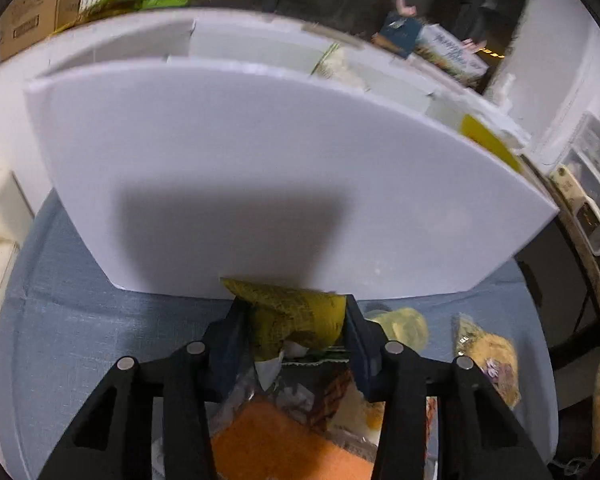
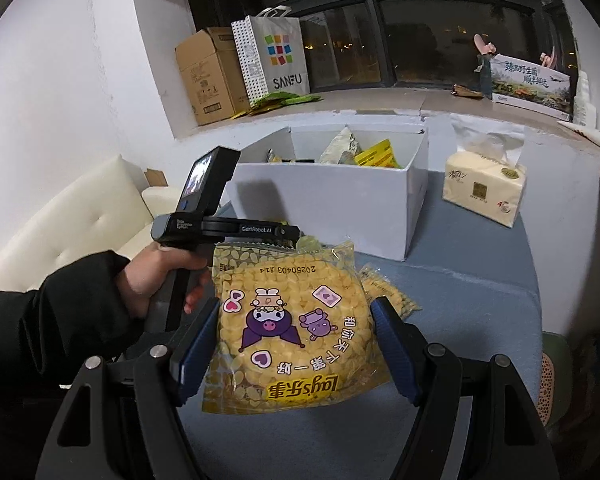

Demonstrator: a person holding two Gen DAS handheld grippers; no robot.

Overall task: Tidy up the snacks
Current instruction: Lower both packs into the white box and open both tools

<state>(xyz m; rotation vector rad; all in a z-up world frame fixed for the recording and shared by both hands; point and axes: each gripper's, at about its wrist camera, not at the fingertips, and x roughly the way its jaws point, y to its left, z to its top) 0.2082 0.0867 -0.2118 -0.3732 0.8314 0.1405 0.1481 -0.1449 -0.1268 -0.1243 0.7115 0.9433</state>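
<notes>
My left gripper (image 1: 294, 312) is shut on a yellow-green snack packet (image 1: 296, 316), held close to the front wall of the white divided box (image 1: 260, 168). The box also shows in the right wrist view (image 2: 320, 204), with several snack packets (image 2: 364, 152) inside. My right gripper (image 2: 296, 320) is shut on a large yellow Lay's bag (image 2: 296, 328), held above the blue tablecloth. The left hand-held gripper (image 2: 220, 232) shows in the right wrist view, left of the bag.
More snack packets lie on the blue cloth (image 1: 60, 320): a yellow one (image 1: 488, 356), an orange one (image 1: 284, 444), another yellow one (image 2: 388, 292). A tissue pack (image 2: 486, 186) stands right of the box. A cream sofa (image 2: 72, 232) is at left; a cardboard box (image 2: 208, 76) and SANFU bag (image 2: 276, 56) sit on the sill.
</notes>
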